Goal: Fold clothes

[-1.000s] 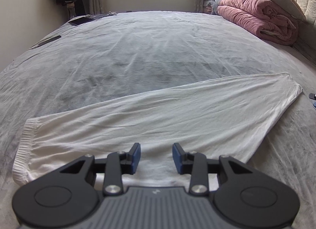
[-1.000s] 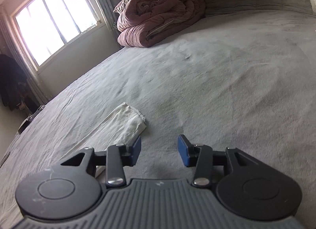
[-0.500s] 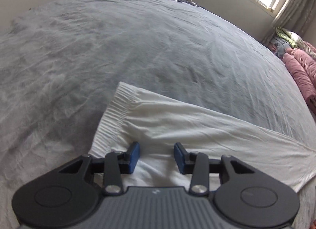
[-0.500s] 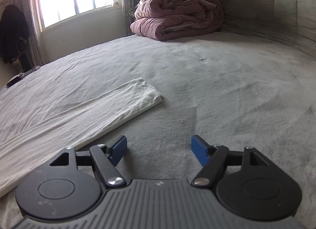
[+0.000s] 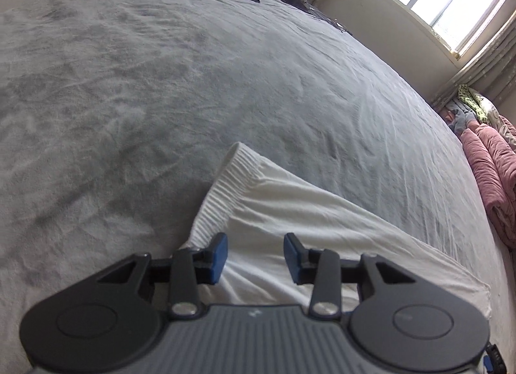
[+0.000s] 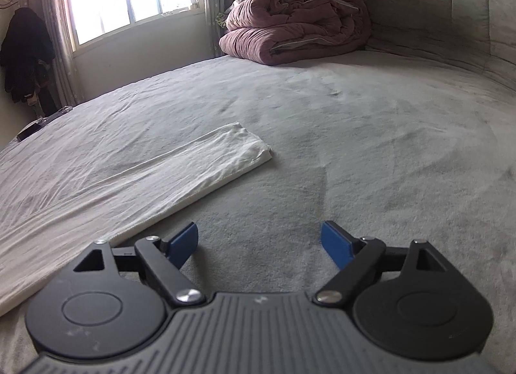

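Left gripper (image 5: 255, 256) spread, holding nothing, poised over near ribbed waistband (image 5: 225, 193) of white garment (image 5: 322, 232). Right gripper (image 6: 259, 245) spread wide, holding nothing, over bare grey bed sheet (image 6: 371, 148), just right of garment's long edge; far folded end (image 6: 248, 145) well ahead. Risks: grabbing one layer only, or sheet with it, dragging the lengthwise fold askew; right gripper off the cloth likely to close on bedding alone

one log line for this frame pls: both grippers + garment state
left gripper: open, over white garment near ribbed waistband | right gripper: open, over grey bed sheet, beside garment | garment: flat, not held
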Available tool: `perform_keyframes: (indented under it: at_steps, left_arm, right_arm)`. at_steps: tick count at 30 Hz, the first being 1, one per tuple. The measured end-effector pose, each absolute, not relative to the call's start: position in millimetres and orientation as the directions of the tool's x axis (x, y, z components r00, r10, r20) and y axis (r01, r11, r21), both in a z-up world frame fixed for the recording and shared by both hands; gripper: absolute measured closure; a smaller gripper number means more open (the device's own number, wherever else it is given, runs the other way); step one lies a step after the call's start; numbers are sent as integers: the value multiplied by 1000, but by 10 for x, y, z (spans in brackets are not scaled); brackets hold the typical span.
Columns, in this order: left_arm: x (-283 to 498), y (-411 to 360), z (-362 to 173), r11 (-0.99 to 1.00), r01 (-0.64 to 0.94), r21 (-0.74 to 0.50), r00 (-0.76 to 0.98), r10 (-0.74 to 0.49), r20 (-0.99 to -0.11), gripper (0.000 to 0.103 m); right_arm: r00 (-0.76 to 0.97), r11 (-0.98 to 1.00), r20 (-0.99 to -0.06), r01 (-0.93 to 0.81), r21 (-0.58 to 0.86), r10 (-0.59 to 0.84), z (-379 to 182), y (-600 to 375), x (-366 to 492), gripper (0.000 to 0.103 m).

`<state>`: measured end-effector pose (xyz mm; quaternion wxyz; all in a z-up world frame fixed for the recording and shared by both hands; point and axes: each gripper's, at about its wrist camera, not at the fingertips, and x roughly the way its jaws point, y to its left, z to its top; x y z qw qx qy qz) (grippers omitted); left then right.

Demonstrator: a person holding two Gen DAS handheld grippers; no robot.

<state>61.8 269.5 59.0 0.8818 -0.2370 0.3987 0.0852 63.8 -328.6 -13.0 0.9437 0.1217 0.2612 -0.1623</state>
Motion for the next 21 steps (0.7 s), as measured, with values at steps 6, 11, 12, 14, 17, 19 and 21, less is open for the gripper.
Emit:
perform_keyframes:
  at_steps: [6, 11, 12, 14, 17, 19, 21]
  left_arm:
    - [602, 2247, 711, 927, -187, -324, 690, -111, -715, 62]
    - [578, 1910, 624, 965, -71, -252, 659, -144, -739, 62]
    - [574, 1907, 586, 965, -66, -255, 642, -154, -751, 61]
    - [570, 1948, 507, 959, -68, -276, 612, -178, -770, 60]
    - [559, 2083, 451, 936, -86, -341, 610, -221, -761, 59]
    - [546, 2129, 436, 926, -89, -366, 611, -240, -755, 59]
    - [523, 2121, 431, 928, -79, -364, 612, -243, -753, 60]
  right_arm:
    - [841, 941, -496, 313, 126, -214, -4, -2870, 567, 47]
    - [871, 992, -478, -66, 112, 112, 208, -1765, 629, 72]
    - [856, 985, -488, -132, 109, 169, 256, -1531, 668, 72]
    - [822, 965, -508, -245, 93, 258, 342, -1058, 744, 73]
    - [757, 913, -535, -403, 67, 374, 396, -430, 839, 73]
    - [719, 882, -556, -467, 57, 417, 379, -130, 906, 73]
    - [686, 862, -582, -504, 52, 436, 342, 95, 977, 73]
